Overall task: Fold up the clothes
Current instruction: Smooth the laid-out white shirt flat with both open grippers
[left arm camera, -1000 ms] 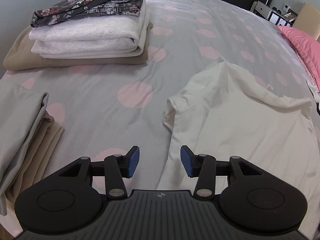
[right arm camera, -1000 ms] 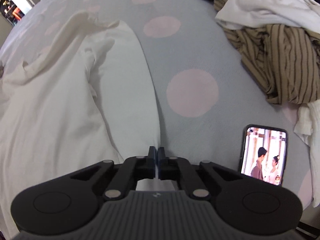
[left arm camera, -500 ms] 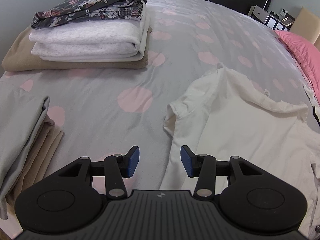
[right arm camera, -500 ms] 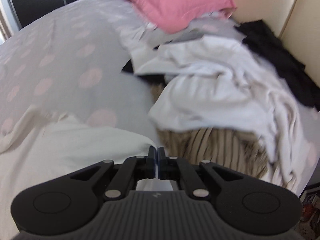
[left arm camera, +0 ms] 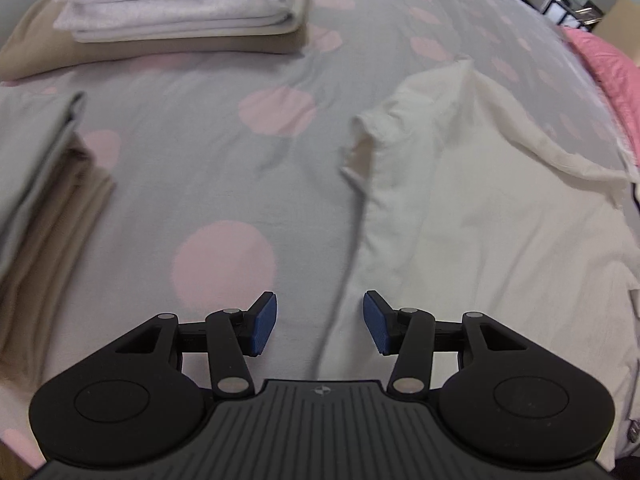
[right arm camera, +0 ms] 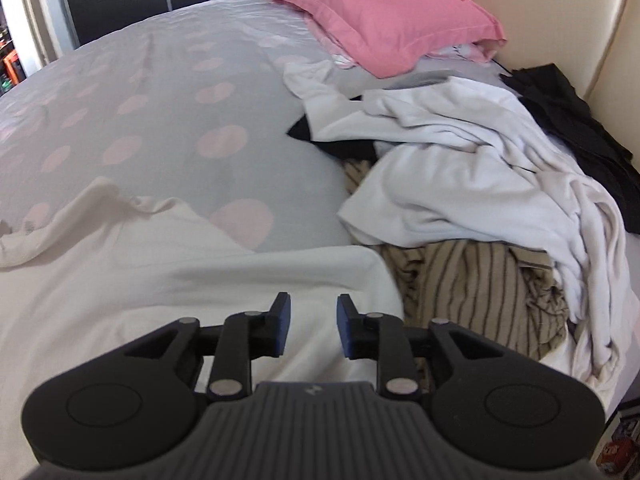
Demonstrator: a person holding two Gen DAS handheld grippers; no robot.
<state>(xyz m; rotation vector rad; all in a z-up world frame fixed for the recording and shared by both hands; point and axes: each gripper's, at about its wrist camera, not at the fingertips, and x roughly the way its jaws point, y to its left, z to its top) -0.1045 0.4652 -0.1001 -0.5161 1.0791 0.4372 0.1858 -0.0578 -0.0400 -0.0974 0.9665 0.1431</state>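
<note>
A cream shirt (left arm camera: 480, 216) lies spread on the grey bedspread with pink dots (left arm camera: 208, 152). Its short sleeve (left arm camera: 372, 132) points left and its side edge runs down between my left fingers. My left gripper (left arm camera: 319, 322) hovers open just above that edge, holding nothing. In the right wrist view the same cream shirt (right arm camera: 160, 280) fills the lower left. My right gripper (right arm camera: 312, 330) stands open over the shirt's lower right part, with nothing between its pads.
A stack of folded clothes (left arm camera: 180, 12) sits at the far left, and more folded pieces (left arm camera: 36, 184) lie at the near left. A heap of unfolded clothes (right arm camera: 472, 184) with a striped garment (right arm camera: 480, 280) lies right of the shirt. A pink pillow (right arm camera: 380, 20) rests at the headboard.
My right gripper was shut on the shirt's edge, swung it over toward the pile side, and has now opened and let go. My left gripper moved closer to the shirt's side edge.
</note>
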